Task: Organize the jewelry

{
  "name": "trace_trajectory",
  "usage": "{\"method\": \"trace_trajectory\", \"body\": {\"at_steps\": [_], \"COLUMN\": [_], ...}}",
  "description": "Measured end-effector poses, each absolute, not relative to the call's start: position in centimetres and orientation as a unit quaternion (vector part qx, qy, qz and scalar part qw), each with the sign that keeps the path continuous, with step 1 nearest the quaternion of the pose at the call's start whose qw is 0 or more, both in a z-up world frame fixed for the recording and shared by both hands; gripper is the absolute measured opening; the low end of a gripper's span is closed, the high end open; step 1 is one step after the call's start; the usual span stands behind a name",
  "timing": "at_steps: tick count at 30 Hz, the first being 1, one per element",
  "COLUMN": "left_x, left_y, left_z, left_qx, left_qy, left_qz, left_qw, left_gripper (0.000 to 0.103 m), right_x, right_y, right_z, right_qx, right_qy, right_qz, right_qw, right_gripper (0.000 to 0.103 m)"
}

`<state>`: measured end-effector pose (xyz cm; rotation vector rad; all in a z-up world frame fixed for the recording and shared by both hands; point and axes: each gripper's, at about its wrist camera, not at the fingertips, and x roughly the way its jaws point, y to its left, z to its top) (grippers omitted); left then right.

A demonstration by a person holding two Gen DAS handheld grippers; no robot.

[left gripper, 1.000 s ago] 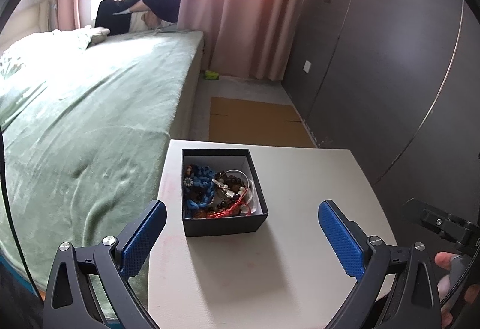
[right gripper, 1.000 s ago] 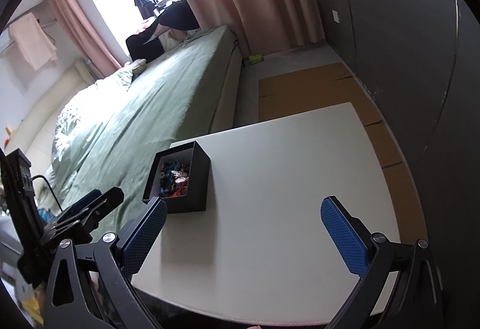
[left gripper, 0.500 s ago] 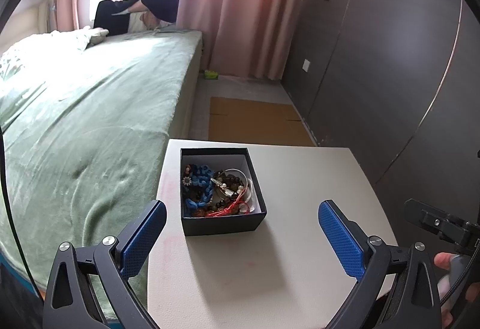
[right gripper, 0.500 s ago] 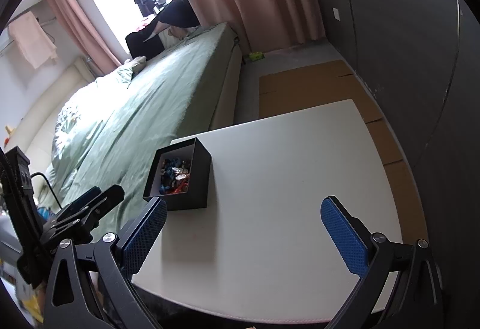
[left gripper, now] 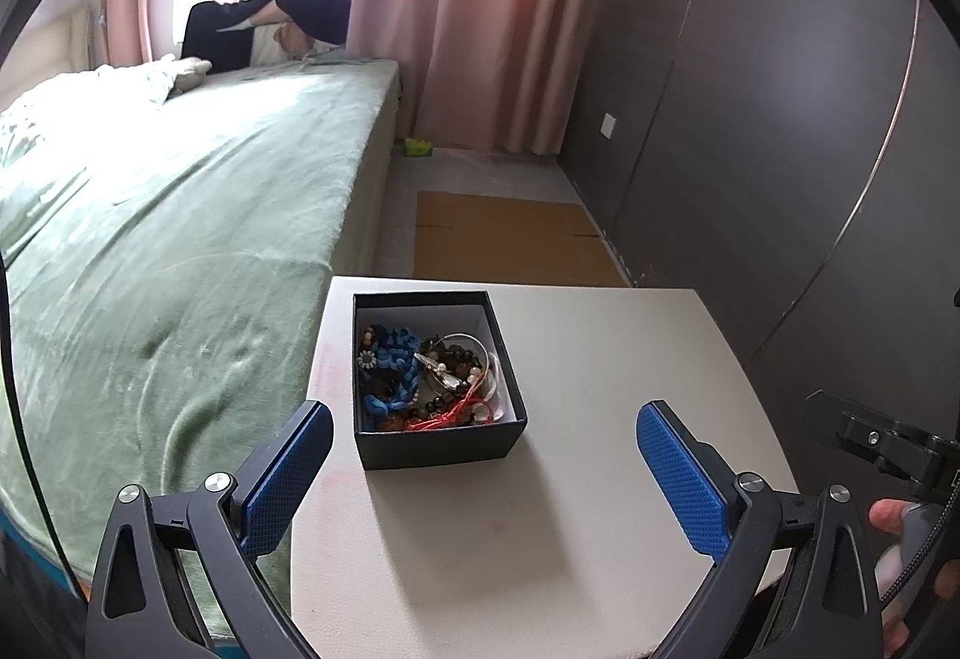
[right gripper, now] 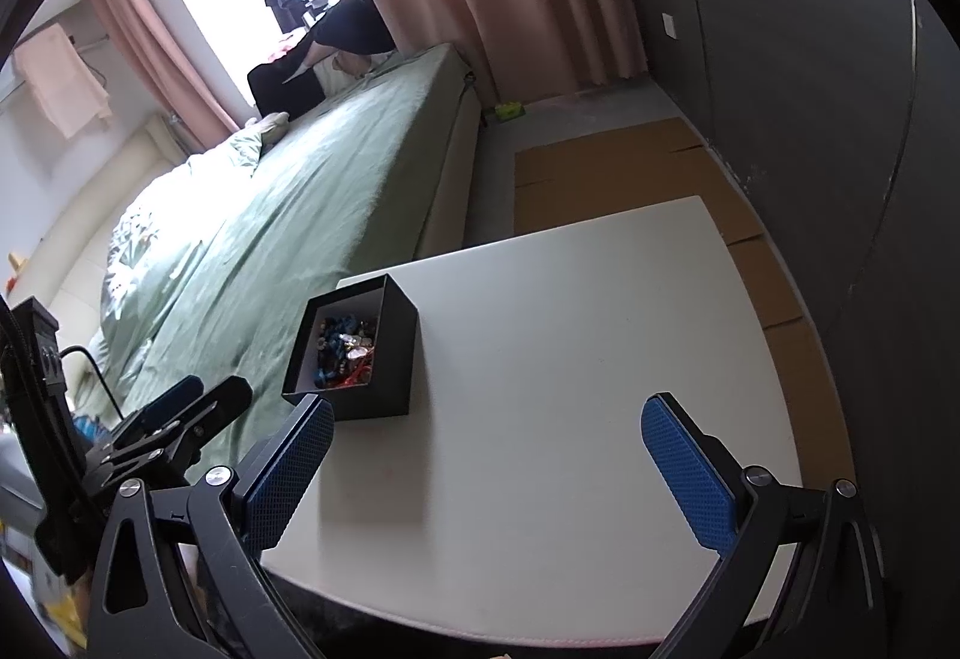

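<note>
A black open box [left gripper: 435, 443] sits on the white table [left gripper: 600, 359], filled with tangled jewelry [left gripper: 423, 377]: blue cord, dark beads, a red string, pearls. My left gripper [left gripper: 483, 467] hovers just in front of the box, open, nothing between its blue pads. In the right wrist view the same box [right gripper: 375, 359] lies ahead and to the left. My right gripper [right gripper: 486, 470] is open and empty over the table's near part. The left gripper's body [right gripper: 162, 425] shows at the lower left there.
A green-covered bed [left gripper: 168, 239] runs along the table's left side. Dark panelled wall [left gripper: 780, 131] stands to the right, pink curtains [left gripper: 480, 11] at the back, cardboard [left gripper: 510, 239] on the floor beyond the table. A hand [left gripper: 894, 521] shows at the right edge.
The left wrist view has shifted slightly, so the box sits a little higher and left in it. Both grippers stay open and empty.
</note>
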<state>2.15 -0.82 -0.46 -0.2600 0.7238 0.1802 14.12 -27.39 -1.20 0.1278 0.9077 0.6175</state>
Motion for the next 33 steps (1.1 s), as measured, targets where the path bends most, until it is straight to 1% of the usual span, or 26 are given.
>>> {"method": "trace_trajectory", "body": {"at_steps": [33], "left_x": [2.43], "left_y": [-1.51], "left_z": [-0.64], "left_qx": [-0.117], "left_qy": [0.360], "left_qz": [0.073], "left_qw": [0.923], "left_gripper": [0.101], "right_x": [14.20], "right_y": [-27.62], "right_z": [-1.74], "right_qx": [0.061], "right_qy": [0.439], "right_qz": [0.279], "right_qw": [0.852], "right_gripper": [0.103]}}
